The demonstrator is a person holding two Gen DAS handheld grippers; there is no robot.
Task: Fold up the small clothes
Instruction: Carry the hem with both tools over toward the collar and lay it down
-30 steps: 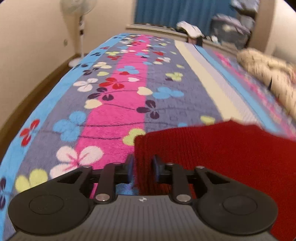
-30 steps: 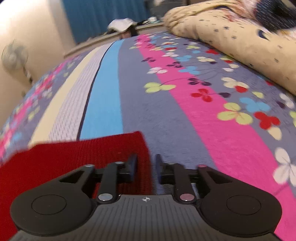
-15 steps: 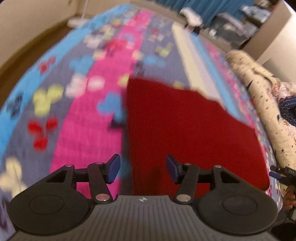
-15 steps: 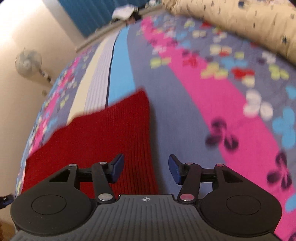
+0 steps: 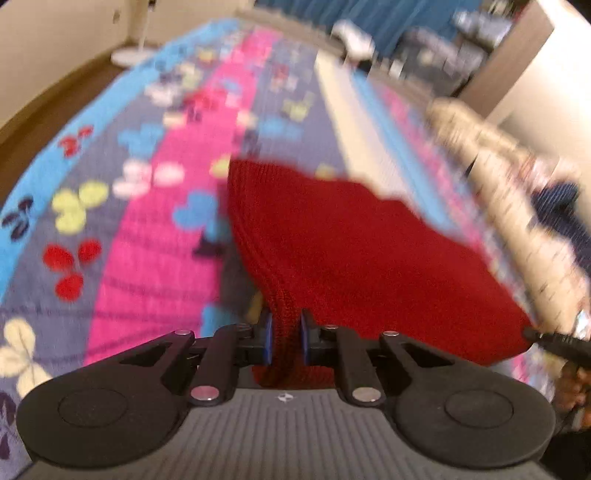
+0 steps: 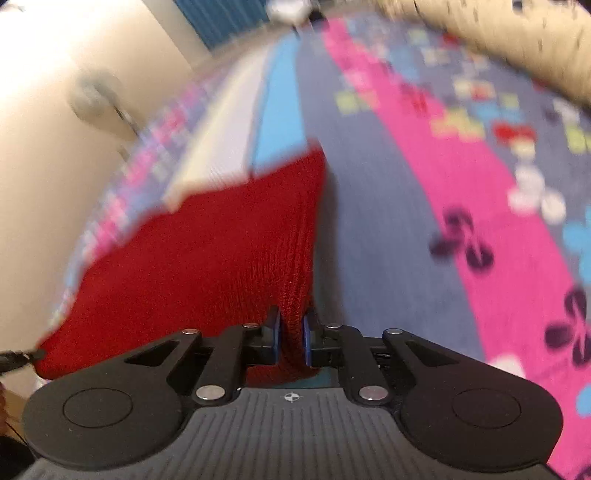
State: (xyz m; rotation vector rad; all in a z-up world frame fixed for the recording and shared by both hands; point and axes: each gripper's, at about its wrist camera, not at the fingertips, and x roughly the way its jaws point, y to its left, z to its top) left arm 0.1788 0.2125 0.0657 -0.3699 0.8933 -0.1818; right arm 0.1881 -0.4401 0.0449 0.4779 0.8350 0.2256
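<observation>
A red knitted garment (image 5: 351, 251) lies spread on the flowered bedspread (image 5: 147, 229). My left gripper (image 5: 284, 332) is shut on the garment's near left corner, with knit bunched between the pads. My right gripper (image 6: 291, 336) is shut on the near right corner of the same red garment (image 6: 207, 258). The right gripper's tip shows at the far right of the left wrist view (image 5: 554, 341); the left gripper's tip shows at the far left of the right wrist view (image 6: 18, 358). Both views are blurred by motion.
A beige patterned quilt (image 5: 509, 192) is heaped along the right side of the bed (image 6: 498, 44). A standing fan (image 6: 99, 99) is by the wall on the left. Blue curtains (image 5: 388, 18) and clutter lie beyond the far end.
Both grippers opened half a second ago, moved back to the garment's near edge, and have now shut on its two near corners. The cameras tilted and the views are blurrier.
</observation>
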